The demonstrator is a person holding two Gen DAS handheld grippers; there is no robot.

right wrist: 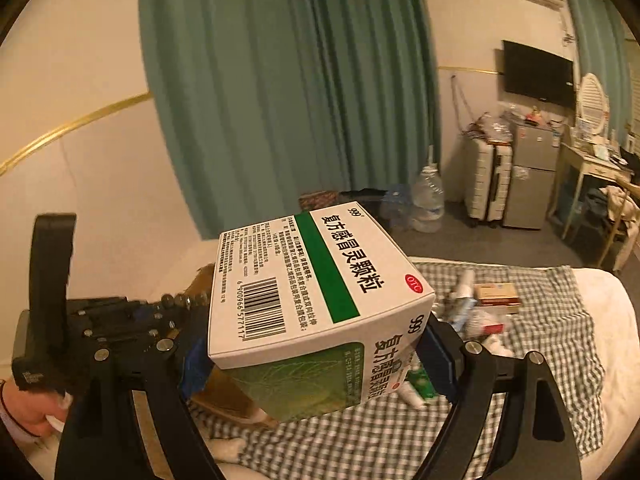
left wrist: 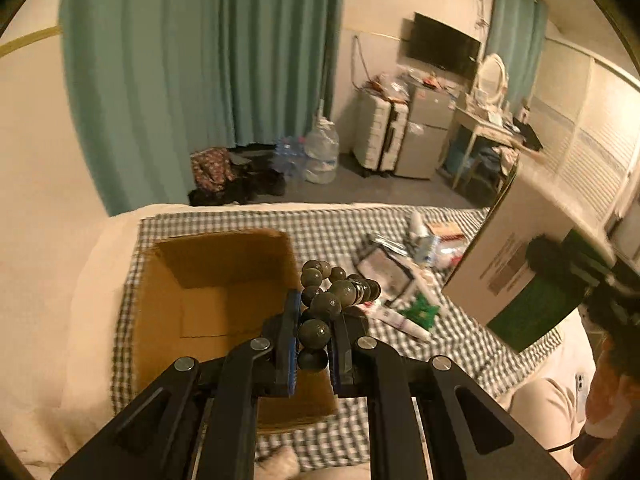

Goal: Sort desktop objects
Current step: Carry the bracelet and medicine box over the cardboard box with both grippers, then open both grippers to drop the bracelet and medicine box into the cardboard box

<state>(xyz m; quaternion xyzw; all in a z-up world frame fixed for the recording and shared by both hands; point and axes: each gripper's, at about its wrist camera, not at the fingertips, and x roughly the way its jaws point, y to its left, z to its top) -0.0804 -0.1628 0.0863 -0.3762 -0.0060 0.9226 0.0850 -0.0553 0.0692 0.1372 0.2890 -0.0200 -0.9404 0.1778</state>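
Beads (left wrist: 320, 316) clamped in left hand-held gripper (left wrist: 314, 344) above cardboard box (left wrist: 216, 292), right hand-held gripper (right wrist: 320, 364) clasping medicine carton (right wrist: 316, 304)

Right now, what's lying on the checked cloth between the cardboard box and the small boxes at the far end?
In the left wrist view, between cardboard box and small boxes: a dark pouch, tubes, a green packet.

Left gripper (left wrist: 314, 320) clamped on beads (left wrist: 336, 288), aimed toward 12 o'clock; right gripper (right wrist: 320, 356) spread wide, gripping box (right wrist: 316, 304).
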